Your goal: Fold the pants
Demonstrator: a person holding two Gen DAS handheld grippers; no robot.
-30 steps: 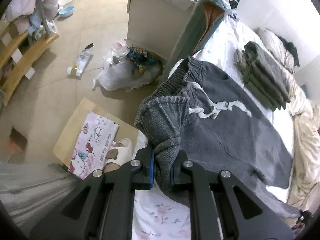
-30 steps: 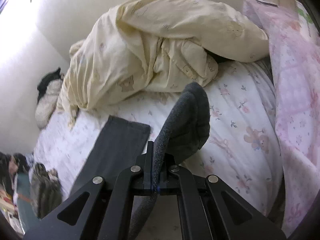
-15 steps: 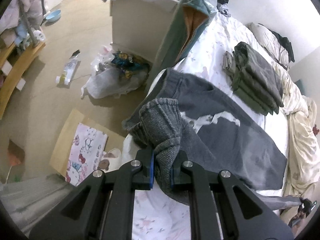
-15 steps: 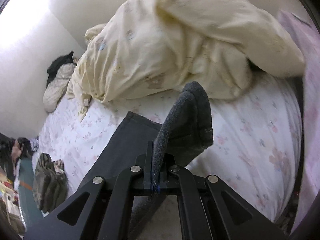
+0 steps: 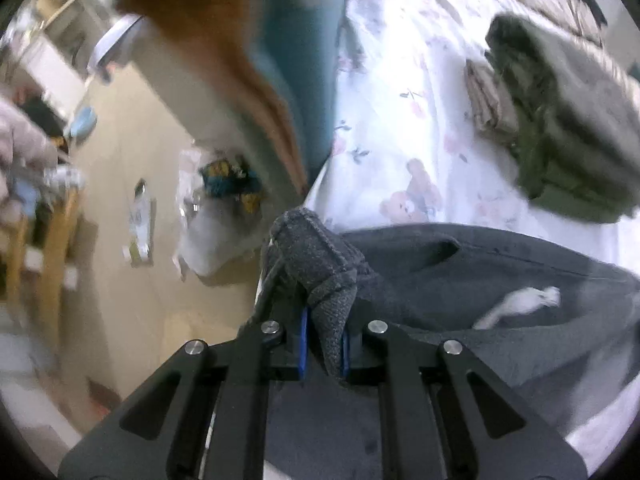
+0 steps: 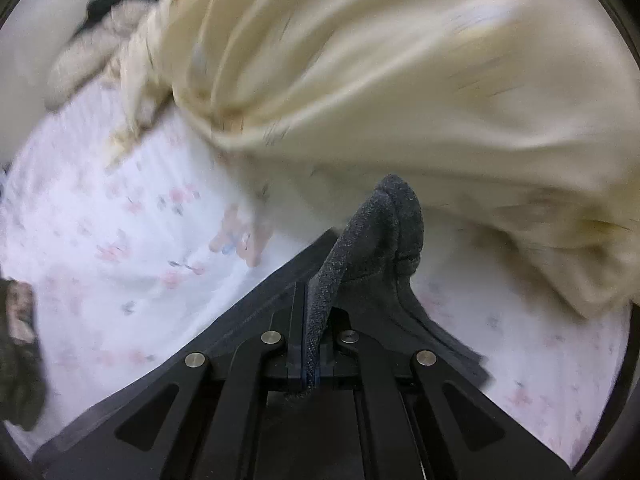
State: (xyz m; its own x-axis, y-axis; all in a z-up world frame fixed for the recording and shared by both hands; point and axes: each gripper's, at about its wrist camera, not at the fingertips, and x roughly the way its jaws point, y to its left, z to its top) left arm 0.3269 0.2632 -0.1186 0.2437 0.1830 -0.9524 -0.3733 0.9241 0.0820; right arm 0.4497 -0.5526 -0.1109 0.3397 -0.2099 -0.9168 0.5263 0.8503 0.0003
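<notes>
Pants (image 5: 460, 280) flat on bed (image 5: 400, 120), long axis between grippers; left gripper (image 5: 323, 344) fingers clamp ribbed waistband, right gripper (image 6: 313, 340) fingers clamp cuff.

Folded olive clothes (image 5: 560, 128), cream duvet (image 6: 380, 80)

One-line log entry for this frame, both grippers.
task: fold pants | left gripper: shut on grey pants | right gripper: shut on grey pants | surface: floral bed sheet
</notes>
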